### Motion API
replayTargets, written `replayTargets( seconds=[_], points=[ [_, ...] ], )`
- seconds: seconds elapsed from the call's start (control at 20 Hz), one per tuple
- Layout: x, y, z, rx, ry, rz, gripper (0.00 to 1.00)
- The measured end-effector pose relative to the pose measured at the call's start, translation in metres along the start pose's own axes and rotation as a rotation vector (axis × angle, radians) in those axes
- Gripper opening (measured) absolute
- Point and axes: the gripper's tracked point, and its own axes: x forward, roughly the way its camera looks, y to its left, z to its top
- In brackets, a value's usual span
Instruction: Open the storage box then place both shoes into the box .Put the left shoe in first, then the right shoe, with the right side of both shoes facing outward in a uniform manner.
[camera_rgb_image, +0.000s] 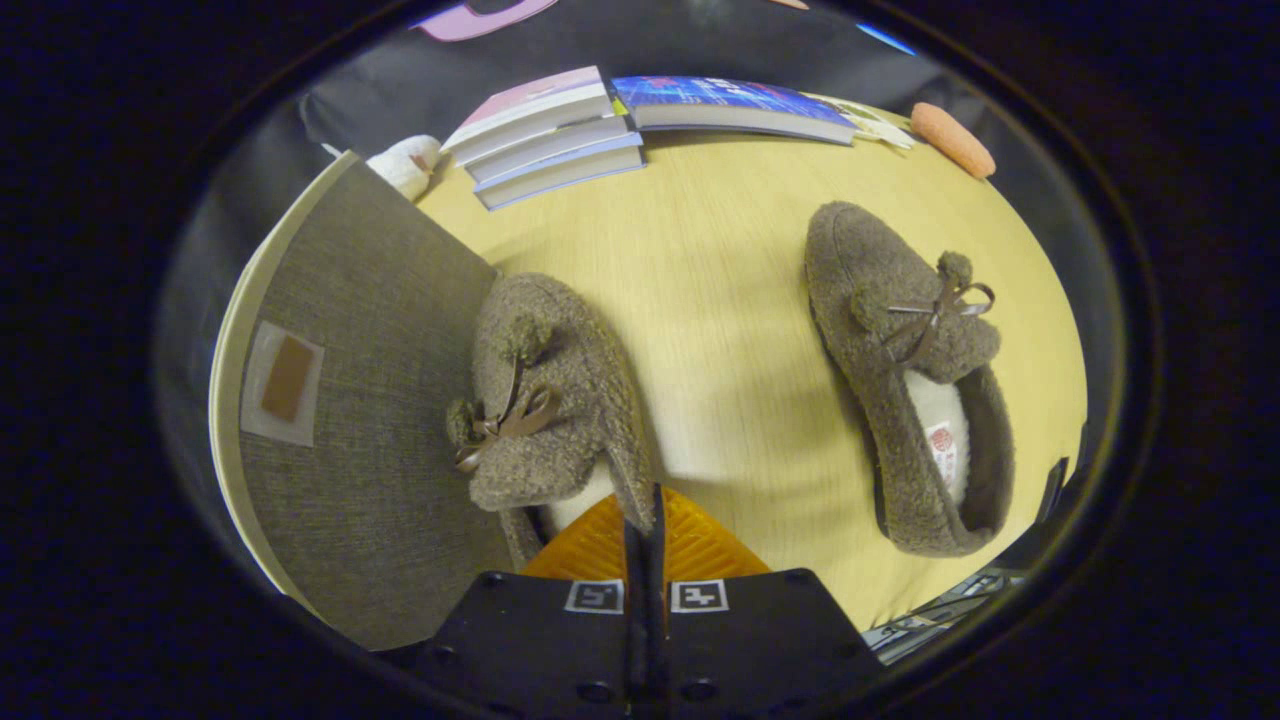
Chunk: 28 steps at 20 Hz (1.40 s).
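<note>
We note one fisheye view riding the gripper (645, 530), facing steeply down, close above the table (730, 300). Its fingers enter at six o'clock, pressed together on the left shoe (545, 390).

Gripper (645, 520): black body with two square black-and-white markers side by side and round screw holes along its lower face; two ribbed fingers (700, 545), a narrow dark slit between them.
</note>
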Motion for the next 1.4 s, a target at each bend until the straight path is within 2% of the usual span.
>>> replayTargets(
  seconds=[0.15, 0.3, 0.6, 0.75, 1.0, 1.2, 1.4],
  points=[
    [-0.008, 0.005, 0.002, 0.124, 0.002, 0.067, 0.03],
    [-0.021, 0.004, 0.010, 0.184, -0.025, 0.083, 0.03],
    [-0.071, 0.016, 0.050, 0.313, -0.126, 0.181, 0.03],
    [-0.106, 0.025, 0.083, 0.317, -0.216, 0.213, 0.03],
    [-0.155, 0.073, 0.115, 0.297, -0.285, 0.326, 0.03],
    [-0.167, 0.128, 0.111, 0.254, -0.259, 0.422, 0.03],
    [-0.159, 0.168, 0.080, 0.188, -0.178, 0.465, 0.03]
  ],
)
